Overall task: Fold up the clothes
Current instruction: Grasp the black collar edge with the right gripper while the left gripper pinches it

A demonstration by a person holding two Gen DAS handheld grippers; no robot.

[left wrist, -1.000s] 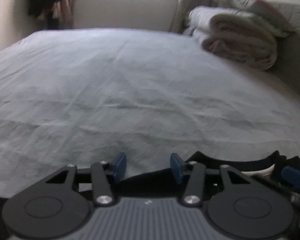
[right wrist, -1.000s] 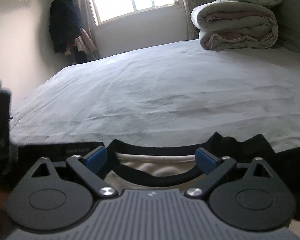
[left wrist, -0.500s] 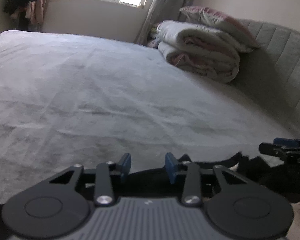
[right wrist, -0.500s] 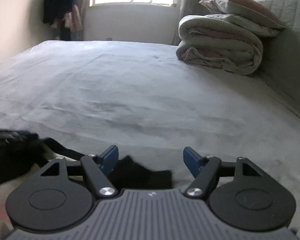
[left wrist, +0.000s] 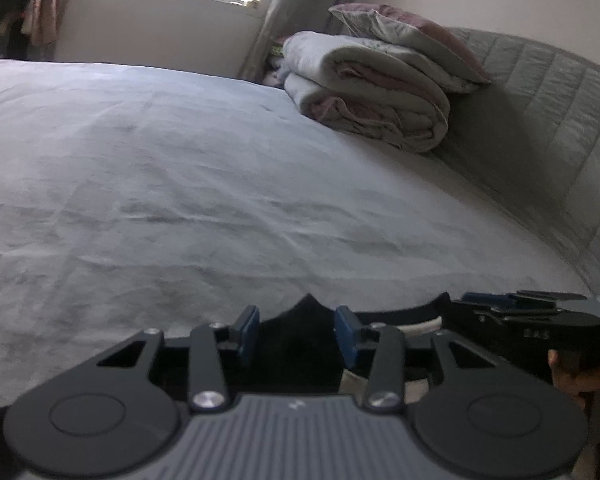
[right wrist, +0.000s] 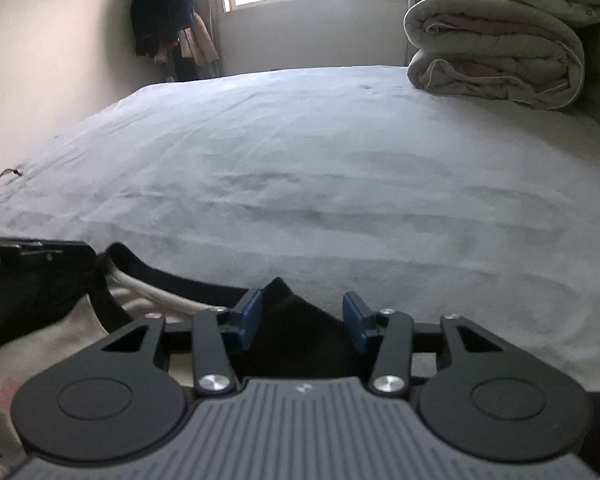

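A black garment with a cream inner side lies at the near edge of the bed. In the left wrist view a peak of its black cloth [left wrist: 300, 332] stands between the blue pads of my left gripper [left wrist: 297, 330], whose jaws are partly closed around it. In the right wrist view my right gripper [right wrist: 302, 320] likewise has a fold of black cloth [right wrist: 295, 332] between its pads. The cream lining and black collar band [right wrist: 147, 296] show to its left. The right gripper also appears at the right edge of the left wrist view [left wrist: 520, 312].
A wide grey-white bedsheet [left wrist: 219, 184] stretches ahead. A folded duvet with a pillow on top [left wrist: 380, 92] sits at the far right by the padded headboard [left wrist: 548, 128]. Dark clothes [right wrist: 163, 12] hang beside the window. A thin cable [right wrist: 3, 180] lies at the bed's left edge.
Both grippers narrowed their jaws around folds of the black garment. The right gripper shifted from the collar opening to the garment's right part. Both views swung.
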